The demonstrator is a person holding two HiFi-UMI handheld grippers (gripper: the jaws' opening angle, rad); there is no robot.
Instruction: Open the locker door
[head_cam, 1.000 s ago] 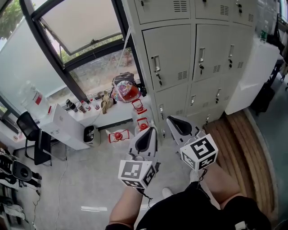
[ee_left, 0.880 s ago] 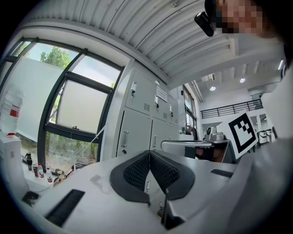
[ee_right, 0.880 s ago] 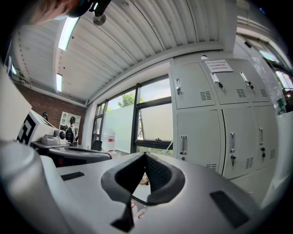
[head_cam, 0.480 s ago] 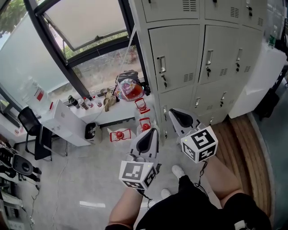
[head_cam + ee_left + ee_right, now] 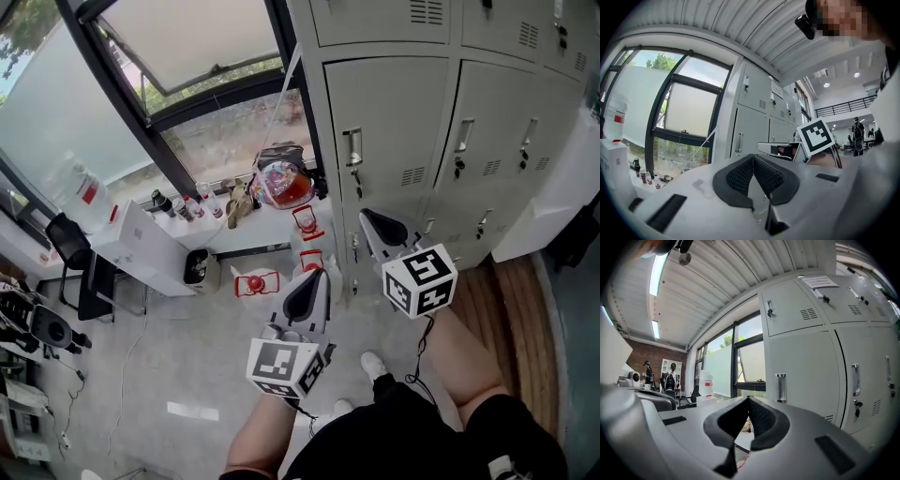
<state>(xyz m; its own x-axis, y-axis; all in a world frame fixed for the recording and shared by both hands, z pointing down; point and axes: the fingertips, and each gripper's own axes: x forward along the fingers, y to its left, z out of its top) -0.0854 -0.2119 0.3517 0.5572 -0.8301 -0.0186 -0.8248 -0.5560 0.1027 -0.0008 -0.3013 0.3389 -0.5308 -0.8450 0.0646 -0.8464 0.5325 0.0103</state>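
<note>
Locker door (image 5: 394, 112) beyond right claw (image 5: 367, 218), untouched | right claw, left claw (image 5: 316, 277) clenched (both empty)

You have stepped toward the lockers (image 5: 497, 141), and your shoe (image 5: 373, 361) has come forward to 6 o'clock of the right gripper (image 5: 373, 223). That gripper has travelled toward 12 o'clock. Its tip now sits much nearer the handle (image 5: 352, 148) of the locker door (image 5: 394, 112), at its 11 o'clock. In the head view the lockers have slid toward 4 o'clock.
</note>
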